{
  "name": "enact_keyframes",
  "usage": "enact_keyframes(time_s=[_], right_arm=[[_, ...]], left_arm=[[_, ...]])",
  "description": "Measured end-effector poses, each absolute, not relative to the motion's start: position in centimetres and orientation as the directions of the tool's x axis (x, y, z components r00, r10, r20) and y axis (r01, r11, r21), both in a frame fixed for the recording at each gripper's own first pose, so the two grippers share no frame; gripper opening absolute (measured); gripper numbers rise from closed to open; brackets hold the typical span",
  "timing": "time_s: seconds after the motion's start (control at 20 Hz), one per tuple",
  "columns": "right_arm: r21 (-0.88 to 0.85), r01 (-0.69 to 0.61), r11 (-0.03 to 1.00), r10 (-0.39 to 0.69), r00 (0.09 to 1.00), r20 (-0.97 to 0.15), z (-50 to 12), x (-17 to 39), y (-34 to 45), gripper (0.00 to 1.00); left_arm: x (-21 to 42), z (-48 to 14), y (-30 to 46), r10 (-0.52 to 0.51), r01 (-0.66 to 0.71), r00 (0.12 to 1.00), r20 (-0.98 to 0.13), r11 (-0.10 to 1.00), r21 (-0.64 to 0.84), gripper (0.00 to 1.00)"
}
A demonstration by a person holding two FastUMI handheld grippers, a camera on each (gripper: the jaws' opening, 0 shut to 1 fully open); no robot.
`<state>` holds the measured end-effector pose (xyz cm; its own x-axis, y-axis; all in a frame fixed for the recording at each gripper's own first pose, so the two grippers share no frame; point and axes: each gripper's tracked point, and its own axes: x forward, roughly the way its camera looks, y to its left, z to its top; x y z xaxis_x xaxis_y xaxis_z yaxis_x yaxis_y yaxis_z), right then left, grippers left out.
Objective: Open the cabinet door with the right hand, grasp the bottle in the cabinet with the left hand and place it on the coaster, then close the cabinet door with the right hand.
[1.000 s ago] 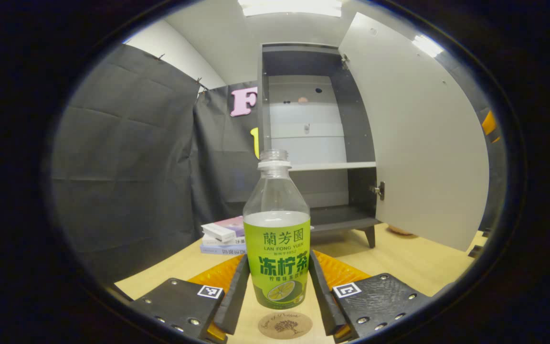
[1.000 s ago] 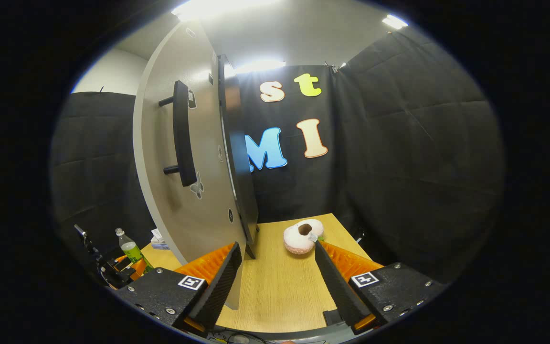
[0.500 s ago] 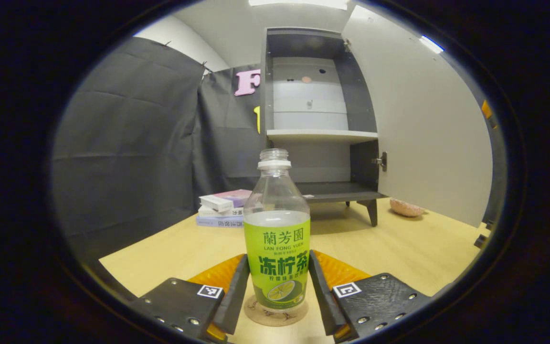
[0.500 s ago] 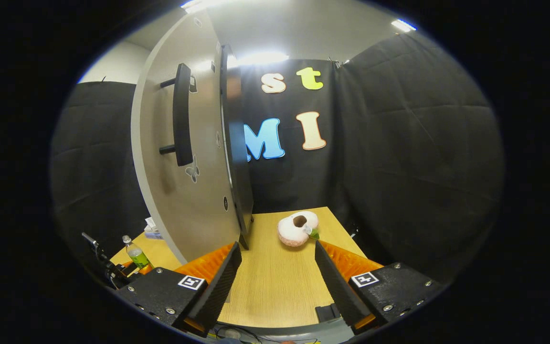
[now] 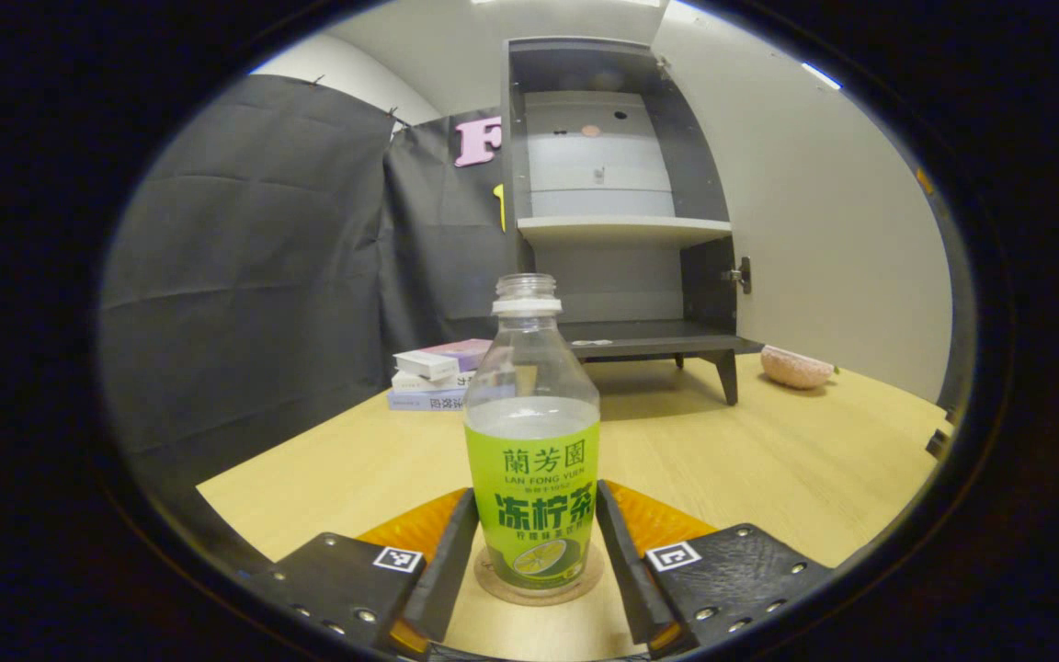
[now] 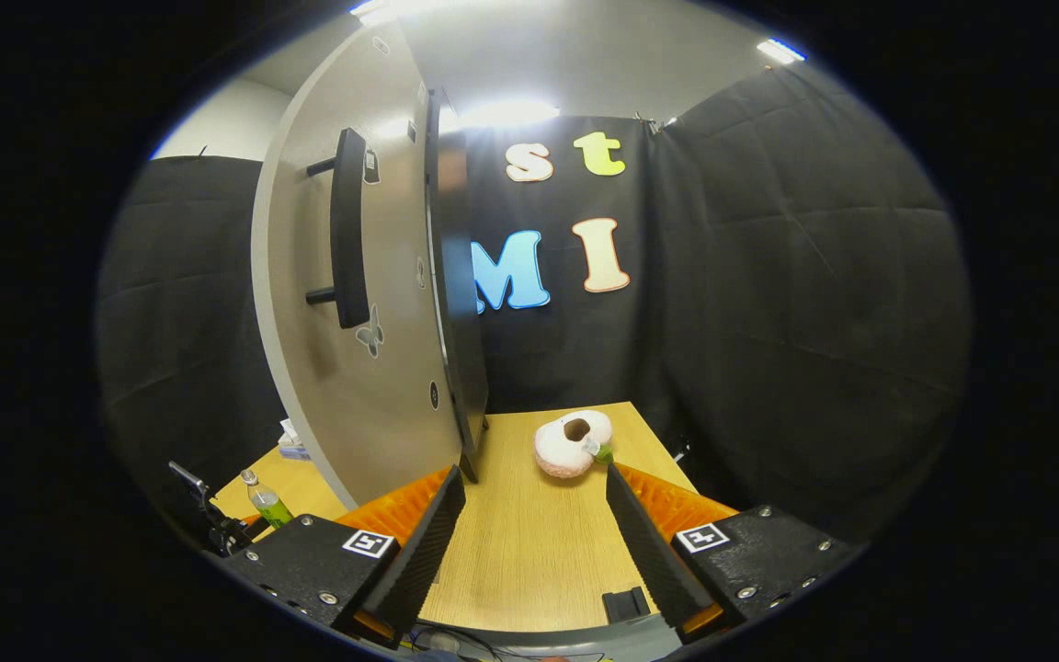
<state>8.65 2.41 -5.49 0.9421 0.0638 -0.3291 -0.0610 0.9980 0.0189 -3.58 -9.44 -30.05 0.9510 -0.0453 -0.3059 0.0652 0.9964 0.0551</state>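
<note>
The clear bottle (image 5: 532, 460) with a green label stands upright on the round cork coaster (image 5: 496, 590) on the wooden table. My left gripper (image 5: 537, 496) is shut on its lower body, one finger pressing each side. Behind it the dark cabinet (image 5: 612, 184) stands with its pale door (image 5: 824, 230) swung wide; both shelves are bare. In the right gripper view my right gripper (image 6: 534, 478) is open and holds nothing, low over the table beside the door's outer face (image 6: 373, 368). The black bar handle (image 6: 348, 241) is up to its left. The bottle (image 6: 265, 501) appears far left.
A stack of books (image 5: 438, 372) lies left of the cabinet. A pink plush ring (image 6: 574, 443) rests on the table by the cabinet's right side, also the pink plush ring (image 5: 796, 368) under the door. Black cloth walls close in all around.
The left gripper has lowered the bottle from just above the coaster onto it. The right gripper has drawn back a little from the door and stays open.
</note>
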Motion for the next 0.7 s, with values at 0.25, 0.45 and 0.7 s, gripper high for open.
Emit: enact_keyframes(time_s=[0.25, 0.45, 0.7], right_arm=[[0.032, -0.078, 0.996, 0.084, 0.949, -0.303, -4.2, 8.9, 2.7, 0.96], [0.054, -0.077, 0.996, 0.088, 0.96, -0.265, -2.3, 9.2, 2.3, 0.96], [0.067, -0.074, 0.995, 0.086, 0.974, -0.212, 0.5, 10.7, 2.1, 0.95]], left_arm=[[-3.5, -27.5, -8.7, -0.014, 0.047, 0.955, -0.297, 0.994, 0.103, 0.87], [-4.0, -23.8, -8.1, 0.001, 0.028, 0.963, -0.269, 0.994, 0.104, 0.91], [-6.0, -16.9, -8.6, -0.016, 0.032, 0.973, -0.229, 0.997, 0.069, 0.87]])
